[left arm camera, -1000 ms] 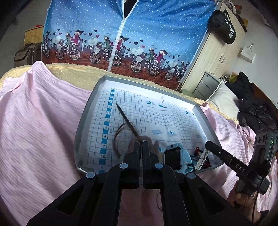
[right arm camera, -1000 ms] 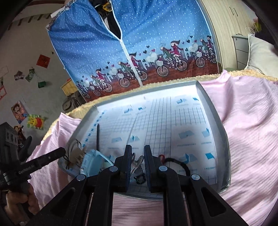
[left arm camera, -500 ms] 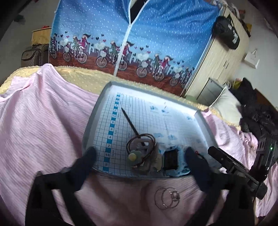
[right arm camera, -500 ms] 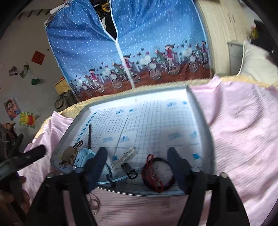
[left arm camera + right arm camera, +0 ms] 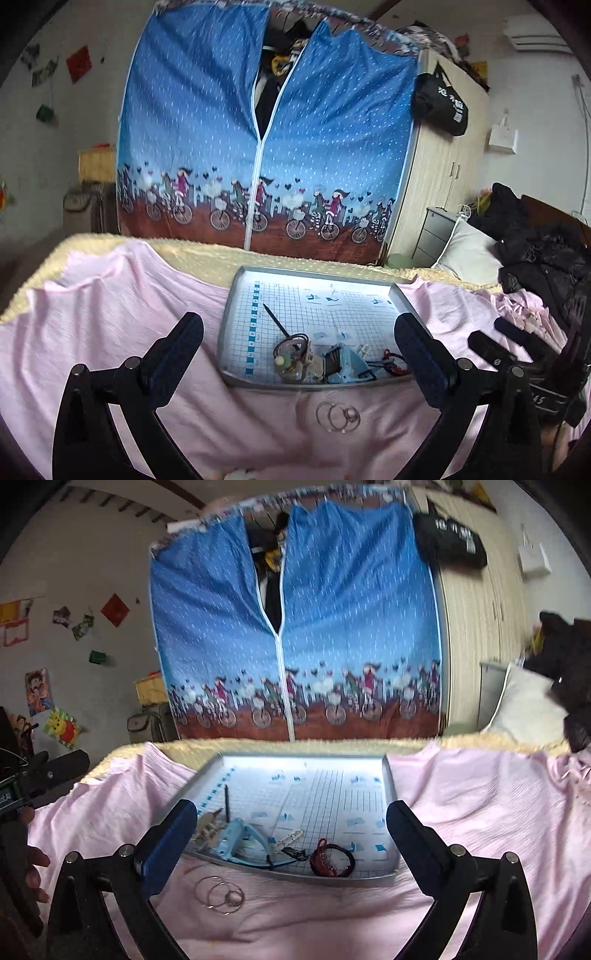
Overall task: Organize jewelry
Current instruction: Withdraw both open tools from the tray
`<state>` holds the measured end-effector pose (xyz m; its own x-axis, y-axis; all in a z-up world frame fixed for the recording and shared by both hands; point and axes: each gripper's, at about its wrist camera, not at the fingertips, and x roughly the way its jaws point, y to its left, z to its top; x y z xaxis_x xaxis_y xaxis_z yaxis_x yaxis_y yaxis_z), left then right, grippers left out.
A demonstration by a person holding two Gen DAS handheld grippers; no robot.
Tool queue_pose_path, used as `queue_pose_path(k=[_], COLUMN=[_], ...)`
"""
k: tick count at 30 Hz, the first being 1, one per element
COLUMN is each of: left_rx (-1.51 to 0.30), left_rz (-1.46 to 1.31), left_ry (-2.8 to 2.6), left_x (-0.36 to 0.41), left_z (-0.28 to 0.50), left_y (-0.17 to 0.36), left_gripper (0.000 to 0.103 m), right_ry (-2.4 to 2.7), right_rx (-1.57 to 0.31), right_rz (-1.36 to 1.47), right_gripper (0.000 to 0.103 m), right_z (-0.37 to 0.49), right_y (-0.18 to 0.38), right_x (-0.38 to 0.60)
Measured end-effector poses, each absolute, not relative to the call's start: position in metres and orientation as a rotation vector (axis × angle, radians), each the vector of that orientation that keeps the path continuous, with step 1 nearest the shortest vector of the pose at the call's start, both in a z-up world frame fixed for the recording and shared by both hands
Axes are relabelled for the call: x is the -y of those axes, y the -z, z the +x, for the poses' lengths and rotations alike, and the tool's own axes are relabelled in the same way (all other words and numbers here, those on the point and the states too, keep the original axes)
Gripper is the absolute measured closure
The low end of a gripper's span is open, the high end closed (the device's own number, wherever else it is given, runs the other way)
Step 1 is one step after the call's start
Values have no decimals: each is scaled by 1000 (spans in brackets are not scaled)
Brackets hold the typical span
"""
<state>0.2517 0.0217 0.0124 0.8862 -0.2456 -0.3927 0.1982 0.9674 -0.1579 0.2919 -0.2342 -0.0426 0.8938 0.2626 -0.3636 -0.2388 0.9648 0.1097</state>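
A grey tray (image 5: 227, 332) (image 5: 391, 812) with a grid sheet lies on the pink bedspread. Along its near edge lie a brown cord with a beaded charm (image 5: 291, 356), a light blue watch (image 5: 341, 362) (image 5: 236, 836), a white clip (image 5: 290, 838), a red and black bracelet (image 5: 330, 858) and a dark hair stick (image 5: 275, 319) (image 5: 226, 803). Thin silver hoops and a ring (image 5: 338, 417) (image 5: 219, 891) rest on the bedspread just in front of the tray. My left gripper (image 5: 299, 354) and right gripper (image 5: 288, 843) both stand wide open and empty, held back above the near edge.
A blue fabric wardrobe (image 5: 258, 147) stands behind the bed, with a wooden cupboard (image 5: 439, 177) to its right. A white pillow (image 5: 469, 254) and dark clothes (image 5: 543, 251) lie at the right. The other gripper's body (image 5: 517, 350) shows at the right edge.
Both grippers went from shut to wide open and drew back and up from the tray. The jewelry they held near now lies on the tray's near edge.
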Motion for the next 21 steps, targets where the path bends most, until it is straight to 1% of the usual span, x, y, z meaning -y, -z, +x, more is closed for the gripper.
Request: queue_pose_path(k=[8,15,21], left_rx=[-420,-421,-445], left_rz=[-98,-103,-82], left_ry=[216,190,167], left_x=[-19,-17,-12], left_z=[187,135,108], left_y=[-14,-8,3], left_gripper=[1,1,1], right_ry=[-277,-272,-260], right_rx=[-322,-329,-350], right_rz=[44,40,56], right_gripper=[0,0,0], right_z=[221,174,147], right_y=[31,37,40], right_x=[231,233,238])
